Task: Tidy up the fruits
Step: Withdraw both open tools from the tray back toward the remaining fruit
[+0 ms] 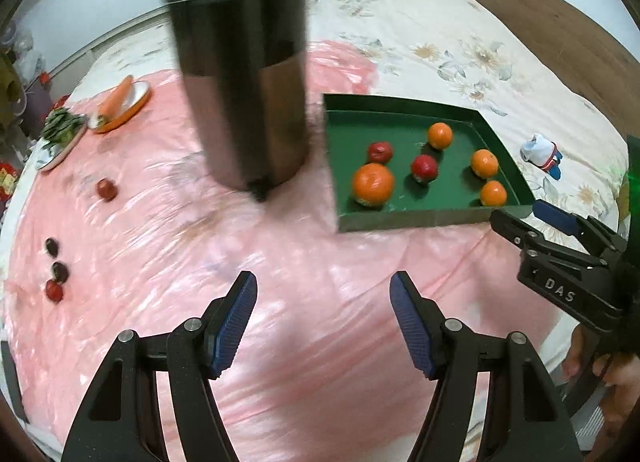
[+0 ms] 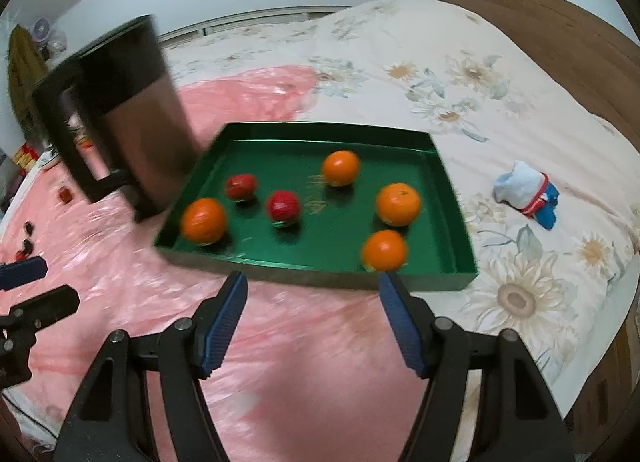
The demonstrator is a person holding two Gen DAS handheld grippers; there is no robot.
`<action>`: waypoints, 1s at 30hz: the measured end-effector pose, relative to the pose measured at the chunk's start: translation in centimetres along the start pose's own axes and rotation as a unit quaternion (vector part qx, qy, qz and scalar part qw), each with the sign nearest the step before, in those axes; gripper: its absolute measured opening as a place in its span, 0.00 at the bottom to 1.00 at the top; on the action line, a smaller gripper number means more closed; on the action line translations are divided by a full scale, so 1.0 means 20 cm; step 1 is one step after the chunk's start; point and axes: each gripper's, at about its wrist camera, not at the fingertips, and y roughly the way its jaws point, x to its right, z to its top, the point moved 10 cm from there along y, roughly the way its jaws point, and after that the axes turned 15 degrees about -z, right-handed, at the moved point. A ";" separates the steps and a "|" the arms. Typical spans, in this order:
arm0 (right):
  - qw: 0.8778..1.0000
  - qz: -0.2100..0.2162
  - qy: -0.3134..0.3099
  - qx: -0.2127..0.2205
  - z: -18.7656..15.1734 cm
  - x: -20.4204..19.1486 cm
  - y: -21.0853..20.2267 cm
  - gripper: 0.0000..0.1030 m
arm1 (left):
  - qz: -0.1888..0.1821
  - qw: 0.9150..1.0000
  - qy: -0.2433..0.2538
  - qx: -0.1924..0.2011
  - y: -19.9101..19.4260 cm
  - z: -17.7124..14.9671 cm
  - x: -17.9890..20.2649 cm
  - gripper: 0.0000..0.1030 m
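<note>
1. By my reckoning the sorting was well underway but not finished: the green tray (image 2: 440, 165) already held six fruits, and four small ones were still loose on the pink sheet (image 1: 280, 282).
2. In the tray I counted four oranges (image 2: 340, 167) and two red fruits (image 2: 283, 205), all lying apart from one another.
3. Out on the sheet, well to the left of the tray, I counted one small red fruit (image 1: 107, 189) on its own and, nearer the edge, a cluster of three: two dark ones (image 1: 60, 272) and a red one (image 1: 54, 291). What kind they were I could not tell.
4. One dark metal mug (image 1: 244, 93) with a handle stood just beside the tray's left wall, between the tray and the loose fruit.
5. Two plates sat at the far left, one with a carrot (image 1: 116, 95), one with green leaves (image 1: 60, 127); one small blue-and-white cloth item (image 2: 528, 191) lay right of the tray.
6. My left gripper (image 1: 323, 326) was released and holding nothing, above bare sheet.
7. My right gripper (image 2: 312, 326) was likewise spread and empty, just short of the tray's near wall.
</note>
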 end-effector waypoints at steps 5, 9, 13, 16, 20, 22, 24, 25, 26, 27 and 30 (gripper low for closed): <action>0.999 0.031 -0.026 0.015 -0.02 -0.23 -0.17 1.00 | 0.011 1.000 -0.023 0.005 -0.16 -0.11 -0.22 0.61; 0.997 0.059 -0.043 0.025 -0.03 -0.44 -0.29 1.00 | 0.029 0.998 -0.045 0.013 -0.27 -0.19 -0.42 0.61; 0.994 0.085 -0.058 0.031 -0.04 -0.64 -0.39 1.00 | 0.043 0.996 -0.073 0.020 -0.38 -0.27 -0.63 0.61; 0.991 0.102 -0.077 0.038 -0.03 -0.80 -0.45 1.00 | 0.052 0.994 -0.090 0.029 -0.45 -0.31 -0.75 0.61; 0.987 0.119 -0.102 0.046 -0.03 -0.99 -0.52 1.00 | 0.063 0.992 -0.105 0.040 -0.54 -0.37 -0.89 0.61; 0.984 0.126 -0.113 0.050 -0.02 -1.07 -0.54 1.00 | 0.068 0.991 -0.111 0.044 -0.58 -0.40 -0.96 0.61; 0.982 0.133 -0.124 0.052 0.00 -1.17 -0.55 1.00 | 0.071 0.989 -0.121 0.048 -0.60 -0.42 -1.03 0.61; 0.981 0.136 -0.128 0.053 0.01 -1.21 -0.55 1.00 | 0.071 0.988 -0.127 0.050 -0.61 -0.43 -1.06 0.61; 0.980 0.139 -0.132 0.054 0.02 -1.25 -0.55 1.00 | 0.072 0.987 -0.131 0.052 -0.62 -0.44 -1.09 0.61; 0.979 0.141 -0.137 0.056 0.04 -1.30 -0.55 1.00 | 0.074 0.987 -0.133 0.053 -0.62 -0.44 -1.12 0.61; 0.976 0.145 -0.150 0.065 0.09 -1.43 -0.53 1.00 | 0.089 0.984 -0.141 0.060 -0.62 -0.44 -1.25 0.61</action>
